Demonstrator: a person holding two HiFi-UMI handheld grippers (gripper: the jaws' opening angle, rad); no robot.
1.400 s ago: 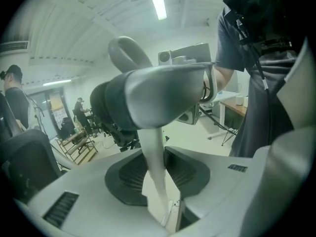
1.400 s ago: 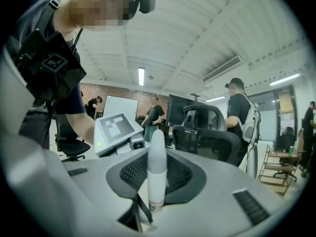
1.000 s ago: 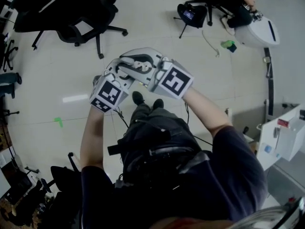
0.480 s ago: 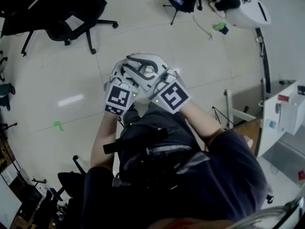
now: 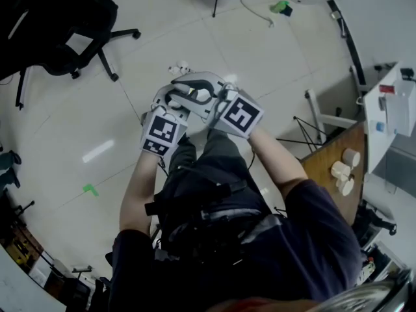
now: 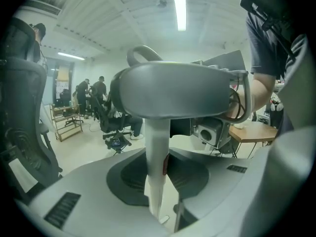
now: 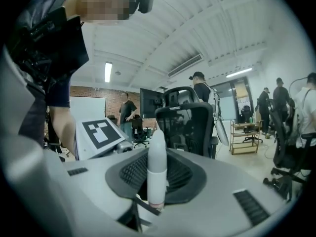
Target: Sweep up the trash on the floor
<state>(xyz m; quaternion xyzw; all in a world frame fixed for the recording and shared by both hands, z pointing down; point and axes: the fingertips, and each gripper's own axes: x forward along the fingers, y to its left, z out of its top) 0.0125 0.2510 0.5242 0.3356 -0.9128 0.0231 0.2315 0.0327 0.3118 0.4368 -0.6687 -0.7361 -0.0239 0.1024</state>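
**Both grippers on a white handle, trash just ahead**

Since a second ago the floor (image 5: 273,70) has slid up through the head view, bringing small white scraps of trash (image 5: 179,67) into sight just beyond the grippers. The person (image 5: 221,239) stands with a black office chair (image 5: 58,25) well off to the left and a wooden table (image 5: 328,164) to the right. The left gripper (image 6: 160,162), whose jaws have just been closing, clamps a white handle (image 7: 157,157). The right gripper (image 7: 157,181) grips the handle's rounded top end.
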